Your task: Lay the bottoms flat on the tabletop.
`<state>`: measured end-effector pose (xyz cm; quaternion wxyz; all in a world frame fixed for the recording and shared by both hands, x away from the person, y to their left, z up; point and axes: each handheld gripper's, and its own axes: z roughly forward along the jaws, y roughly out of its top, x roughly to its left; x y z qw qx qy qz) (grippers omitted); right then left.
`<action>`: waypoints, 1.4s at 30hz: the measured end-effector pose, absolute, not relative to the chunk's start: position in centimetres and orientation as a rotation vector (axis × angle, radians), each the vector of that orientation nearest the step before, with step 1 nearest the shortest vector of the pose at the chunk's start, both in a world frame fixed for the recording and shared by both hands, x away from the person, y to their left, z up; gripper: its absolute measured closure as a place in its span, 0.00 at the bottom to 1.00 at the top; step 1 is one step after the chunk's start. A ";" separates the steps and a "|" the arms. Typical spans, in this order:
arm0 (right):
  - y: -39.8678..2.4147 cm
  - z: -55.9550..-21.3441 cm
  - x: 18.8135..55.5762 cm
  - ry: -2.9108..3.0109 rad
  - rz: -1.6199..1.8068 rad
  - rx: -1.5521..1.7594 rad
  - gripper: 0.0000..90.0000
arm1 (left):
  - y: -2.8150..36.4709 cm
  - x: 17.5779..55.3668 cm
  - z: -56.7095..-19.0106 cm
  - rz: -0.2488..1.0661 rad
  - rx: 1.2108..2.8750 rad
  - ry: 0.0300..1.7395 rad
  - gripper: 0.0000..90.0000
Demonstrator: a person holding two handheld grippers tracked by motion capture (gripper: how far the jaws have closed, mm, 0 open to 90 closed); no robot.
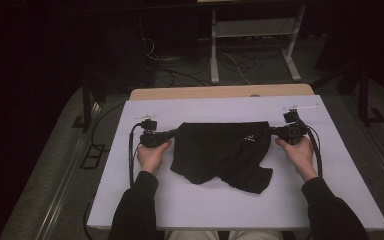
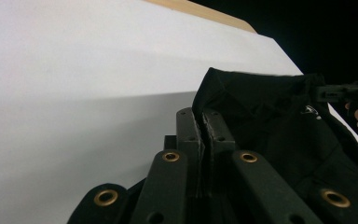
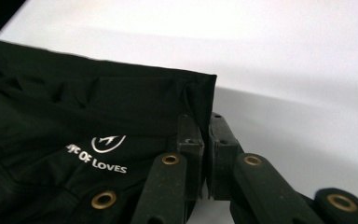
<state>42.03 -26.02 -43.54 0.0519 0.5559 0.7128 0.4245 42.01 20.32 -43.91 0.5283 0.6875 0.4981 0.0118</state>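
High view: black shorts (image 1: 222, 150) soft, limp, light; left gripper (image 1: 172, 133) & right gripper (image 1: 275, 130) each pinch a waistband corner, best hold pts, cloth sags btwn

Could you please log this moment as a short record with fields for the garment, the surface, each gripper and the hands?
garment: black shorts with a white logo, stretched by the waistband between both grippers
surface: white board on a wooden table
left gripper: jaws shut on the waistband's left corner
right gripper: jaws shut on the waistband's right corner
hands: left hand and right hand, one per gripper
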 end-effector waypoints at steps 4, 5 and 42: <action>-26.7 -43.0 42.5 2.174 1.388 1.673 0.95 | 21.0 42.0 -43.3 0.036 1.603 1.186 0.96; -26.8 -42.9 42.6 2.177 1.410 1.660 0.95 | 21.2 42.0 -43.2 0.036 1.594 1.185 0.96; -26.7 -40.0 51.1 2.241 1.573 1.701 0.95 | 21.1 47.7 -39.4 0.078 1.598 1.238 0.96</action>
